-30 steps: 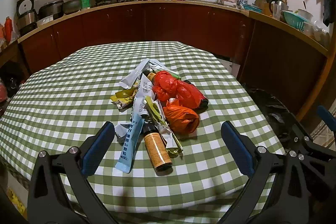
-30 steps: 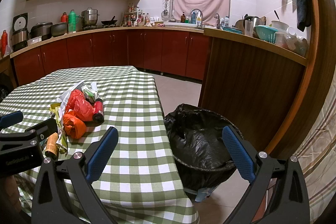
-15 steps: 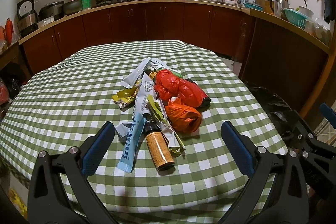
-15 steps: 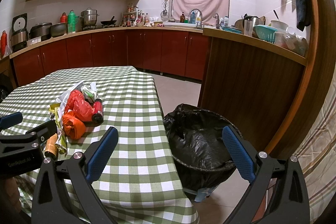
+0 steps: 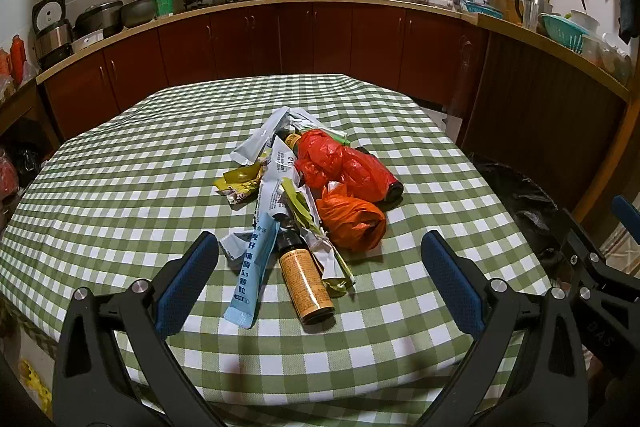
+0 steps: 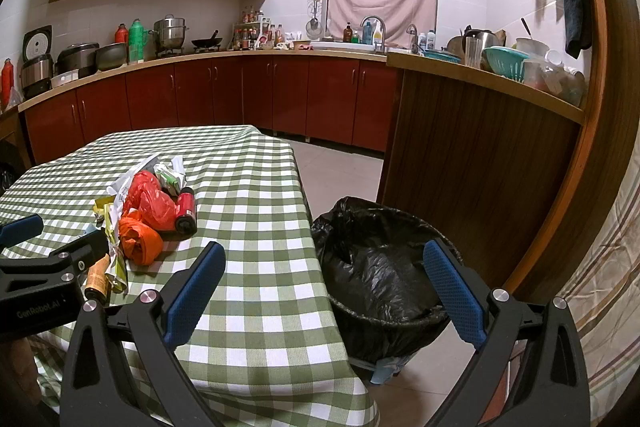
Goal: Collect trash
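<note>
Holding your left gripper point(image 5: 319, 273) low over the near edge of the table point(image 5: 120, 187), you have its blue-padded fingers spread wide with nothing between them. Just past the pads lies the trash pile: a brown bottle with an orange label point(image 5: 305, 279) points toward you, touching a light blue sachet point(image 5: 253, 269) on its left. Behind the bottle, crumpled green and silver wrappers point(image 5: 306, 215) run through the pile. To the right of them sits a balled orange plastic bag point(image 5: 352, 221), and just beyond it a red plastic bag point(image 5: 340, 165) draped over a dark bottle whose end point(image 5: 394, 190) sticks out to the right. At the far end of the heap are grey and white packets point(image 5: 264, 137), with a yellow-green wrapper point(image 5: 238, 183) off to the left.

Your right gripper point(image 6: 325, 289) hangs near the table's right corner, its jaws also wide and empty. Between its pads you look past the green checked cloth to a bin lined with a black bag point(image 6: 384, 267), standing on the floor just beside the table and against a wooden counter point(image 6: 480, 155). The pile point(image 6: 148, 211) is to your left in this view, partly behind the left gripper's black arm point(image 6: 44, 271).

Farther back, dark red cabinets point(image 6: 280, 95) line the kitchen walls.
</note>
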Tool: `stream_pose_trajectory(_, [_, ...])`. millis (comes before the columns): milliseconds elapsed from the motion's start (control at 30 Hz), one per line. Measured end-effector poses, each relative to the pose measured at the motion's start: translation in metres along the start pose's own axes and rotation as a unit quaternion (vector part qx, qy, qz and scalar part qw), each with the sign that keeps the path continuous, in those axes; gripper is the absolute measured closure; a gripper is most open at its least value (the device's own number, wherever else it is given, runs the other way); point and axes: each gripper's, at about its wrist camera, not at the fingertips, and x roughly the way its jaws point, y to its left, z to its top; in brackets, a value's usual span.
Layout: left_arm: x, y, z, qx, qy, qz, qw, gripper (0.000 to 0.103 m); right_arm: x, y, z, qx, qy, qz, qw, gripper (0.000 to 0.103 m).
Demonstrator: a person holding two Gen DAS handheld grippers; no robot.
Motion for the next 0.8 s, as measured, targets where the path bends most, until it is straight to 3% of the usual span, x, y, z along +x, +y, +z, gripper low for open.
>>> stream_pose_trajectory(367, [0.007,0.007,-0.002,-0.003,0.012,0.004,0.9999,0.004,0.002,0.000,0.000,-0.001,0.001,0.001,1.000,0.006])
stream_pose_trajectory(800, [0.020,0.055,-0.015,-0.022,0.045,0.053,0.9973,0.004,0.013,0.017,-0.009,-0.017,0.025,0.034,0.999,0.006])
